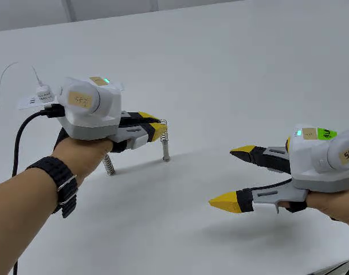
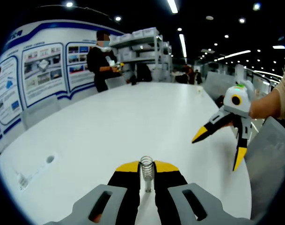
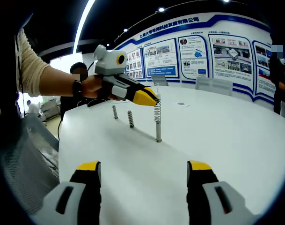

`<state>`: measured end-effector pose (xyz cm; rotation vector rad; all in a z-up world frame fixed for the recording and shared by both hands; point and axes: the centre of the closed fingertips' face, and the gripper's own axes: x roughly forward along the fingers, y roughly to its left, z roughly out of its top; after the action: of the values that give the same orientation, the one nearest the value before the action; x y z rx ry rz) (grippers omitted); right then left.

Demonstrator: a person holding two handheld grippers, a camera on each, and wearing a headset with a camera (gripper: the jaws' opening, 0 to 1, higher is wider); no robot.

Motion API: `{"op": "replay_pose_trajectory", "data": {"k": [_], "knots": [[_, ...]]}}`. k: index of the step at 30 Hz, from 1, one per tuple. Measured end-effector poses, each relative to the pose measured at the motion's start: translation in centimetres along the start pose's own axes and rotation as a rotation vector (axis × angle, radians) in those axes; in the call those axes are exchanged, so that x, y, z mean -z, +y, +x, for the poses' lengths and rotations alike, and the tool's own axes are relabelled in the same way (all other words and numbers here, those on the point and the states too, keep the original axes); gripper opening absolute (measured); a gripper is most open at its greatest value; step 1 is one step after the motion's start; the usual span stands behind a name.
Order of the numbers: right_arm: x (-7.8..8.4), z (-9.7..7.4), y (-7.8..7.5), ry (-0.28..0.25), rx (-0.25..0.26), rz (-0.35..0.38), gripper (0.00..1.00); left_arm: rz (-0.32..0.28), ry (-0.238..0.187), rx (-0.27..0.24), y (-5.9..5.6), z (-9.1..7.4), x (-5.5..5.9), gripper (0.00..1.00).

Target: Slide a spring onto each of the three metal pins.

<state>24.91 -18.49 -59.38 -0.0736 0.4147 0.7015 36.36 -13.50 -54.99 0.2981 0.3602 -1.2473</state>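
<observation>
We had a white table (image 1: 231,74) carrying three metal pins upright in a row. The near pin (image 3: 158,133) had a spring (image 3: 157,111) on its upper half. The middle pin (image 3: 131,119) and far pin (image 3: 115,112) stood spring-covered. There was a small round hole (image 3: 181,103) in the top, further back.

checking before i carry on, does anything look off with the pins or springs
Nothing is spilled or damaged. One oddity: the spring gripped by the left gripper sits high on its pin, leaving the lower shaft bare. The other two springs reach the table.
</observation>
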Motion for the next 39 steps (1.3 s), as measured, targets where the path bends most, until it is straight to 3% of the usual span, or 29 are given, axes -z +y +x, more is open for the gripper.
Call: {"op": "replay_pose_trajectory", "data": {"k": [39], "knots": [[1.1,0.1,-0.2,0.0,0.006,0.034,0.75,-0.033,0.02,-0.025,-0.2,1.6,2.9,0.09]]}}
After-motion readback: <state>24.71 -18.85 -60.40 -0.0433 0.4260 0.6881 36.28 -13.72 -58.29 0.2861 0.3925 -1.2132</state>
